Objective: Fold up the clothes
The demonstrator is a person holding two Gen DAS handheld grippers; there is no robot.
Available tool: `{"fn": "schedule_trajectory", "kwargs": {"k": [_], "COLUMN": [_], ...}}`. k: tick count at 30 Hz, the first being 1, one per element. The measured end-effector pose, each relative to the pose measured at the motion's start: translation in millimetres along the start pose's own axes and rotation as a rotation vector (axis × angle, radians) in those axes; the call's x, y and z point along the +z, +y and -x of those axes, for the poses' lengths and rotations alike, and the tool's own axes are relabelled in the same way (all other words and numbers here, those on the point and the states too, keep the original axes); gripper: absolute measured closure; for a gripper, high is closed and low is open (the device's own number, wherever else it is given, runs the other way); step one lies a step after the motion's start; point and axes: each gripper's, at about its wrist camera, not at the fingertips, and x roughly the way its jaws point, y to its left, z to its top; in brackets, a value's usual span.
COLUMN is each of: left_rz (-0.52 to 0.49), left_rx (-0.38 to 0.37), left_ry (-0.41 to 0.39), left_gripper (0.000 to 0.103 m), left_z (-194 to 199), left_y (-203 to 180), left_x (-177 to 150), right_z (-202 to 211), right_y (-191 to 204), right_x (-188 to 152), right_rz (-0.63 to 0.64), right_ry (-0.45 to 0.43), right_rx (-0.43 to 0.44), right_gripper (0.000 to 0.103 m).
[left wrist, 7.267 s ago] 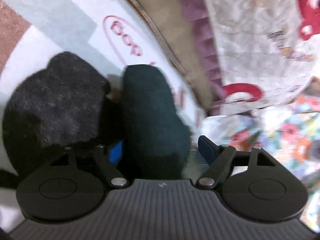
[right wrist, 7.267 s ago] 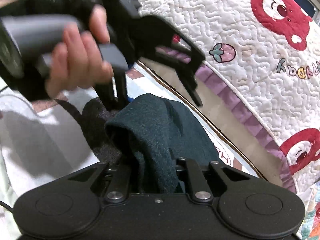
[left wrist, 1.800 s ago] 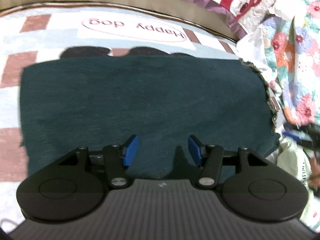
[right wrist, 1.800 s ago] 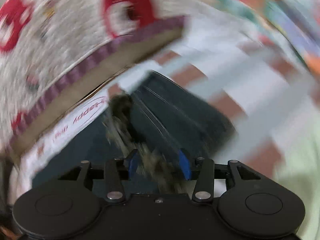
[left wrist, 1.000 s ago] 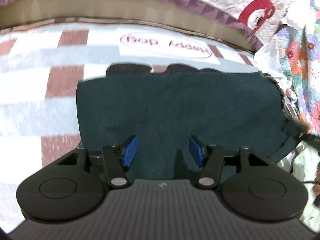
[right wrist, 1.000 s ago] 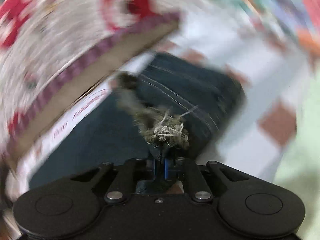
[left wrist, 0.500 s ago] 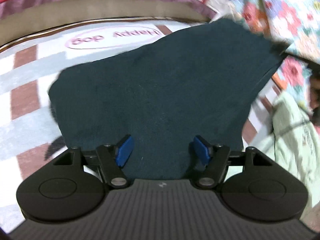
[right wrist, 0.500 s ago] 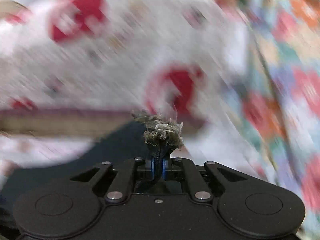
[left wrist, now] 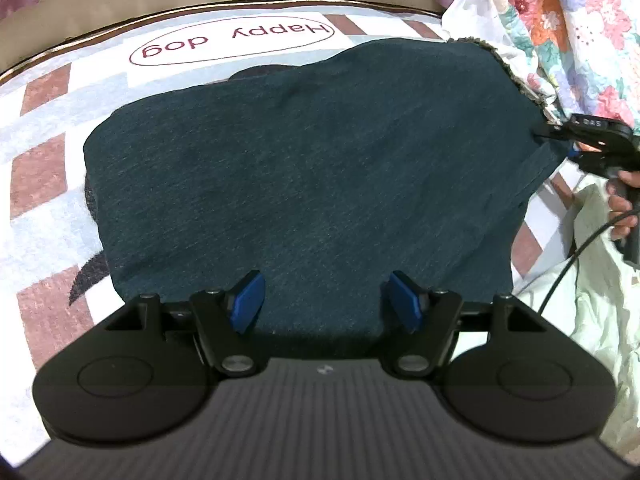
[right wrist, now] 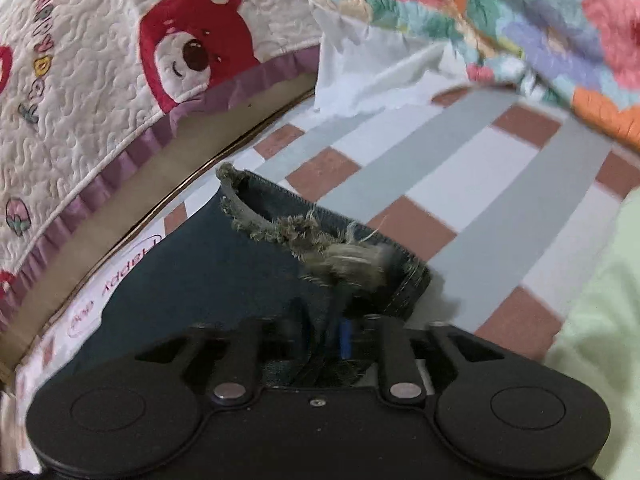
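Lying spread over the checked mat (left wrist: 48,168), the dark teal garment (left wrist: 304,168) covers most of the mat's middle, its far edge just short of the "Happy dog" label (left wrist: 232,42) near the mat's far edge. The left tool (left wrist: 326,304) hangs above the garment's near edge with its blue pads spread wide, nothing pinched between them. At the garment's right corner, by the frayed hem (right wrist: 320,240), the right tool (left wrist: 560,136) is opening its jaws; cloth still sits between them in the right wrist view, though blur hides whether the pads press on it. A hand (left wrist: 624,204) grips that tool's handle. A bear-print quilt (right wrist: 120,60) lies beyond the mat's far edge, a floral quilt (right wrist: 520,20) past its right edge, and a pale green cloth (left wrist: 592,280) beside the near right corner.
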Motion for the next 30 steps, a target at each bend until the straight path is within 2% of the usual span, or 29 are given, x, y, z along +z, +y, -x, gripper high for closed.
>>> {"fn": "schedule_trajectory", "kwargs": {"k": [2,4,6,8,9,12,14,17,18,19,21,23,24,26,28,30], "left_rz": [0.027,0.053,0.068,0.072,0.062,0.06,0.067,0.064,0.065,0.071,0.081,0.098,0.113,0.145,0.167,0.152], "left_rx": [-0.005,0.004,0.004,0.001,0.003,0.008,0.016,0.022,0.024,0.024,0.02,0.011,0.006,-0.024,-0.064,-0.097], "left_ry": [-0.002,-0.006,-0.006,-0.003,0.0,0.006,0.008,0.007,0.006,0.002,-0.007,-0.021,-0.028,-0.052,-0.082,-0.128], "left_gripper": [0.035,0.035,0.035,0.035,0.035,0.035,0.035,0.035,0.035,0.035,0.035,0.035,0.035,0.035,0.035,0.035], "left_z": [1.8,5.4,6.3,5.6,4.5,1.4,0.5,-1.4,-1.9,-2.0,-1.9,-2.2,-2.7,-4.6,-6.4,-7.2], "left_y": [6.0,10.9,12.8,12.7,10.9,4.0,0.4,-2.8,-3.1,-2.5,-1.9,-1.4,-1.0,-4.7,-11.1,-22.1], "left_x": [0.6,2.7,3.4,3.0,2.3,2.8,4.3,3.8,3.6,3.6,4.5,6.7,8.3,17.7,29.4,46.0], "right_z": [-5.9,-7.8,17.7,48.9,53.7,31.3,15.3,8.2,6.5,5.6,17.1,32.0,38.4,39.6,30.1,12.7], "right_y": [5.8,16.9,42.0,53.1,52.2,30.7,21.7,20.2,20.4,20.4,19.1,17.4,16.7,20.8,35.4,51.4], "right_x": [-0.5,5.4,12.2,9.2,4.9,-11.3,-24.1,-21.9,-19.6,-16.8,-3.4,11.9,22.7,47.7,68.3,84.0], "right_rz": [-0.004,0.035,0.214,0.334,0.364,0.36,0.359,0.322,0.31,0.299,0.276,0.24,0.205,0.149,0.156,0.194], "right_ry": [0.004,-0.002,-0.095,-0.166,-0.165,-0.025,0.025,0.032,0.035,0.036,-0.004,-0.056,-0.059,0.018,0.075,0.092], "right_rx": [0.02,0.031,0.09,0.074,0.038,-0.108,-0.172,-0.225,-0.246,-0.264,-0.293,-0.315,-0.269,-0.092,0.042,0.093], "right_gripper": [0.053,0.092,0.094,0.095,0.095,0.095,0.094,0.085,0.072,0.065,0.063,0.056,0.056,0.057,0.057,0.053]}}
